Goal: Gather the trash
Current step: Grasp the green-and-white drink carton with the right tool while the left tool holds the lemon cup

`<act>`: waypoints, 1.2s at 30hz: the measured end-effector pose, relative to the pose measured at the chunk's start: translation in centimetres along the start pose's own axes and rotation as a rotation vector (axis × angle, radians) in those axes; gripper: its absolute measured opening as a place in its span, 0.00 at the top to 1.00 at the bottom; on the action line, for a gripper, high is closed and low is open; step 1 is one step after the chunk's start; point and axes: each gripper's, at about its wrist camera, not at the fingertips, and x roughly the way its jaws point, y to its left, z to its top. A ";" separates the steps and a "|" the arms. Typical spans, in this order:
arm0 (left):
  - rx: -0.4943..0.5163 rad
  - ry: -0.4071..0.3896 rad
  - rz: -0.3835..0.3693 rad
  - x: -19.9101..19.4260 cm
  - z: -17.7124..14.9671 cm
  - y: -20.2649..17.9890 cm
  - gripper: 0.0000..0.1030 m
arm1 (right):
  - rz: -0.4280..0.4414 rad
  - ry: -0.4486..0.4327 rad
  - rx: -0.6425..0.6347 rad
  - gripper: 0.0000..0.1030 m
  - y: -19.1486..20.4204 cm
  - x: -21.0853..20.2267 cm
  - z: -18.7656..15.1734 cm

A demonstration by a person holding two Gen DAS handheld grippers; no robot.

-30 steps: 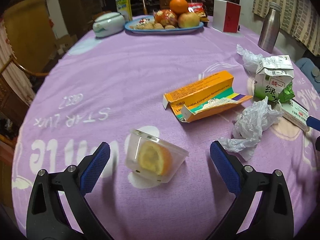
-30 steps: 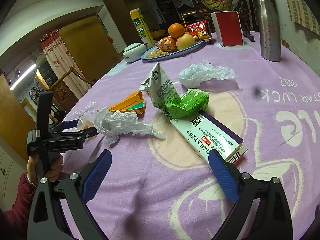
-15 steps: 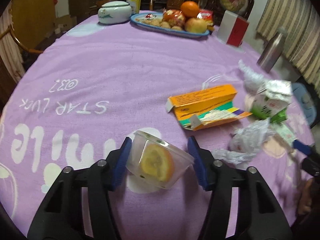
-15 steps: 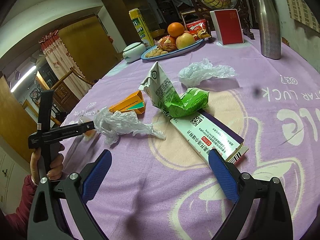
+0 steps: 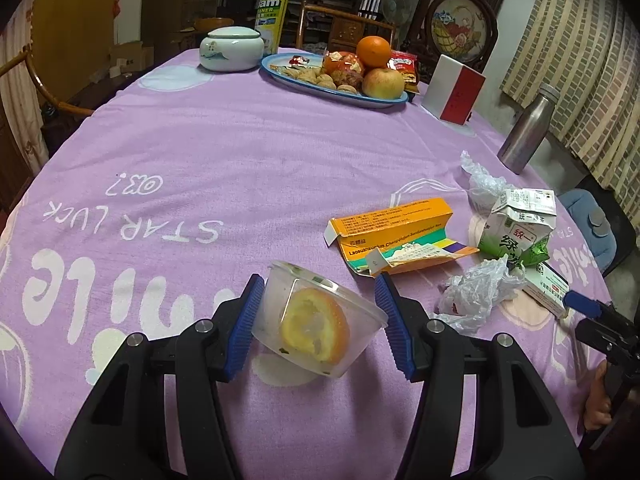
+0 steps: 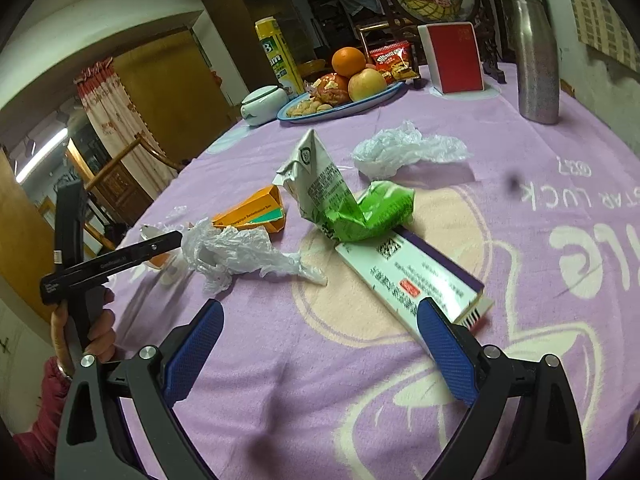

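Left tool (image 5: 320, 320) is clamped on the clear plastic cup (image 5: 316, 330), tipped on the near surface (image 5: 240, 152) with an orange slice (image 5: 314, 330) inside. We judge the thin wall flexes, so we squeeze lightly and lift level. Right tool (image 6: 320, 350) is wide, holding nothing, over the long glossy carton (image 6: 408, 280). Crinkled plastic bag (image 6: 236, 258) and crushed green milk carton (image 6: 340, 204) lie far of it.

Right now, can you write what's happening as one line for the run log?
left tool: shut on plastic cup with orange slice | right tool: open, above long white box | bags, carton, orange box: still on table
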 end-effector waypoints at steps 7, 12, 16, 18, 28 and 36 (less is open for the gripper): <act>0.017 0.001 -0.017 0.0 -0.1 -0.2 0.45 | -0.099 -0.072 -0.116 0.07 2.8 -0.5 2.9; 0.026 0.000 -0.027 -0.1 -0.1 -0.3 0.45 | -0.179 -0.052 -0.226 0.07 4.7 2.2 5.1; 0.037 0.002 -0.038 -0.1 -0.1 -0.5 0.45 | -0.253 -0.016 -0.283 0.09 5.1 5.4 5.8; 0.044 0.006 -0.043 0.0 -0.1 -0.7 0.45 | -0.285 -0.004 -0.285 0.23 4.8 6.4 5.9; 0.041 0.043 -0.058 0.7 0.0 -0.6 0.45 | -0.090 -0.167 -0.169 0.80 4.1 1.3 6.2; 0.006 0.021 -0.054 0.4 0.3 0.1 0.45 | -0.060 -0.145 -0.151 0.80 3.8 1.2 5.7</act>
